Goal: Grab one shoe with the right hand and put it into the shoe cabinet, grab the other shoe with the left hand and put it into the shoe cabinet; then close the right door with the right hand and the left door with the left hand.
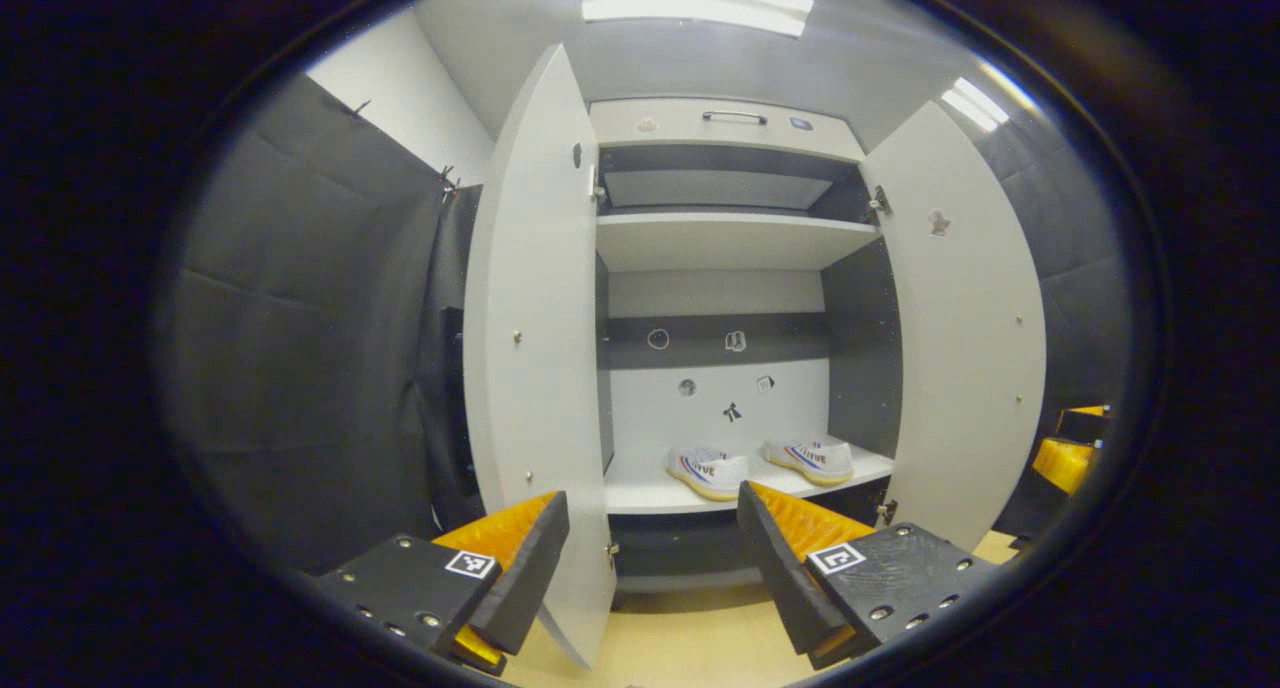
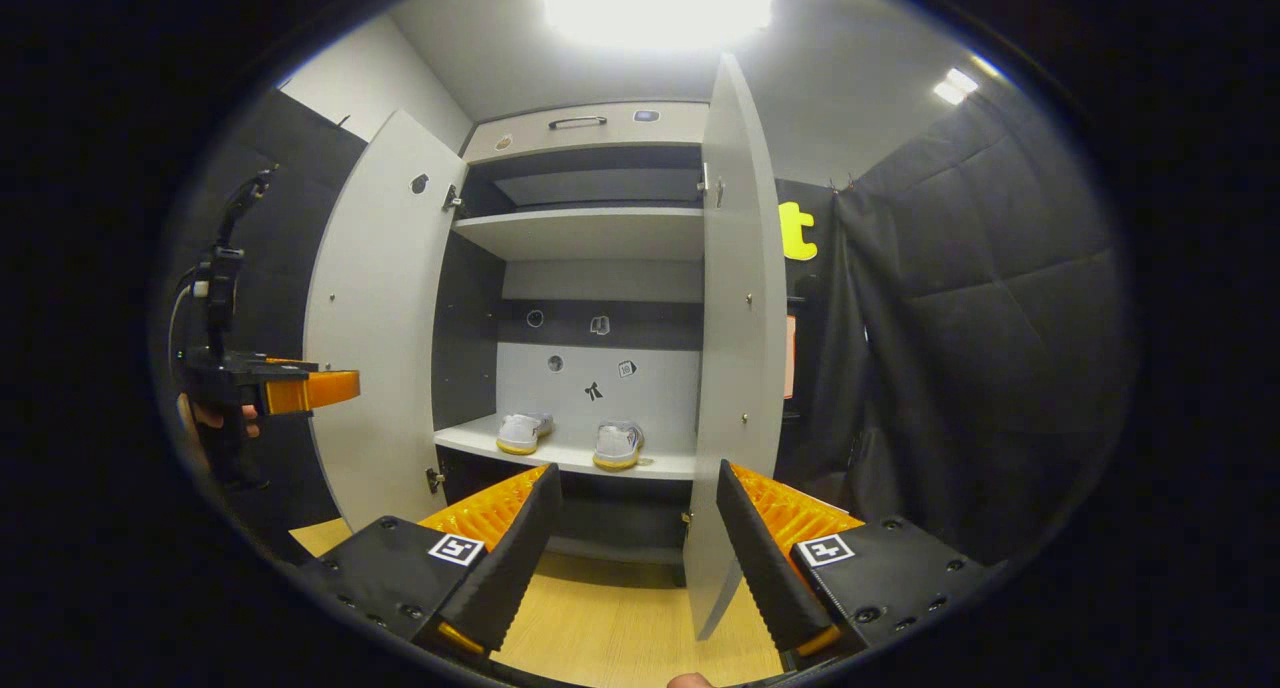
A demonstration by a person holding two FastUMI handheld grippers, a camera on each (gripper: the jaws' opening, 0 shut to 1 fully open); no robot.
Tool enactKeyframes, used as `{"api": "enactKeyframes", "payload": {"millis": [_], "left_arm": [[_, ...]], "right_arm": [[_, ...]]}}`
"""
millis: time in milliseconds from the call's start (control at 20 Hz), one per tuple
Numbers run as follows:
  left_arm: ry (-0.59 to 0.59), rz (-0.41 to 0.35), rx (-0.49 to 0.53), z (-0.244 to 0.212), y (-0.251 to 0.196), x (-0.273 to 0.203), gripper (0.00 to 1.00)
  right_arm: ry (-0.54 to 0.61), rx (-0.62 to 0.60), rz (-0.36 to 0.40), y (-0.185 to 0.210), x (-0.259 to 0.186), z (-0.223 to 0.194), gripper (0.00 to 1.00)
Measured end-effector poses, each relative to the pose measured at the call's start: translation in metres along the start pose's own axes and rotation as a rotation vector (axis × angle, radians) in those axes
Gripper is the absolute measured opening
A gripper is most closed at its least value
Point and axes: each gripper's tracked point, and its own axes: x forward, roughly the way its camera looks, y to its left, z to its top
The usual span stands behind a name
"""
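Shoes in place, doors pending: both shoes rest side by side on the lower shelf of the shoe cabinet, the left shoe just beside the right shoe, apart from each other and upright on their soles. You judge the two placing steps complete. What remains is the closing: the left door and the right door both stand swung wide open. In the right gripper view, your right gripper hangs released and empty, its jaws spread, with the right door's edge standing between the fingers but untouched. In the left gripper view, your left gripper is likewise spread and holds nothing, the left door's edge near its left finger. By the task order you close the right door first, then the left
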Motion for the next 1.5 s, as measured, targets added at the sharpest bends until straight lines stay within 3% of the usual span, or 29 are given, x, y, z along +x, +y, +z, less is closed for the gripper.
{"api": "enactKeyframes", "payload": {"millis": [100,150,450,500,550,600,650,700,900,1000,1200,1300,1350,1500], "left_arm": [[0.005,0.006,0.0,-0.002,-0.002,-0.006,0.96],[0.006,0.005,-0.007,-0.005,0.003,-0.009,1.0],[0.004,0.019,-0.002,-0.014,0.007,-0.009,1.0],[0.0,0.021,-0.007,-0.014,0.007,-0.008,0.87],[-0.004,0.023,-0.015,-0.013,0.007,-0.01,0.87],[-0.005,0.027,-0.02,-0.013,0.008,-0.01,1.0],[-0.003,0.036,-0.023,-0.014,0.009,-0.011,0.96],[-0.001,0.044,-0.024,-0.014,0.01,-0.011,1.0],[0.008,0.078,-0.034,-0.015,0.012,-0.011,0.96],[0.012,0.098,-0.036,-0.015,0.015,-0.011,1.0],[0.02,0.139,-0.038,-0.018,0.021,-0.014,0.96],[0.023,0.155,-0.044,-0.018,0.023,-0.016,1.0],[0.022,0.159,-0.049,-0.018,0.024,-0.018,0.96],[0.012,0.177,-0.06,-0.017,0.026,-0.018,0.96]], "right_arm": [[0.006,0.0,-0.036,-0.014,0.0,-0.001,0.97],[0.007,-0.005,-0.061,-0.022,0.001,-0.001,0.98],[0.006,-0.052,-0.241,-0.086,0.006,0.007,0.98],[0.002,-0.061,-0.286,-0.099,0.007,0.011,0.98],[-0.003,-0.066,-0.324,-0.111,0.009,0.014,0.96],[-0.008,-0.063,-0.361,-0.121,0.011,0.019,0.98],[-0.013,-0.059,-0.391,-0.131,0.014,0.023,0.98],[-0.016,-0.055,-0.422,-0.14,0.017,0.025,0.98],[-0.008,-0.034,-0.527,-0.171,0.034,0.028,0.98],[-0.004,-0.015,-0.543,-0.176,0.045,0.029,0.97],[0.004,-0.022,-0.542,-0.168,0.061,0.027,0.95],[-0.003,-0.053,-0.517,-0.159,0.06,0.027,0.9],[0.001,-0.043,-0.505,-0.157,0.061,0.029,0.93],[0.0,-0.012,-0.494,-0.153,0.06,0.028,0.89]]}}
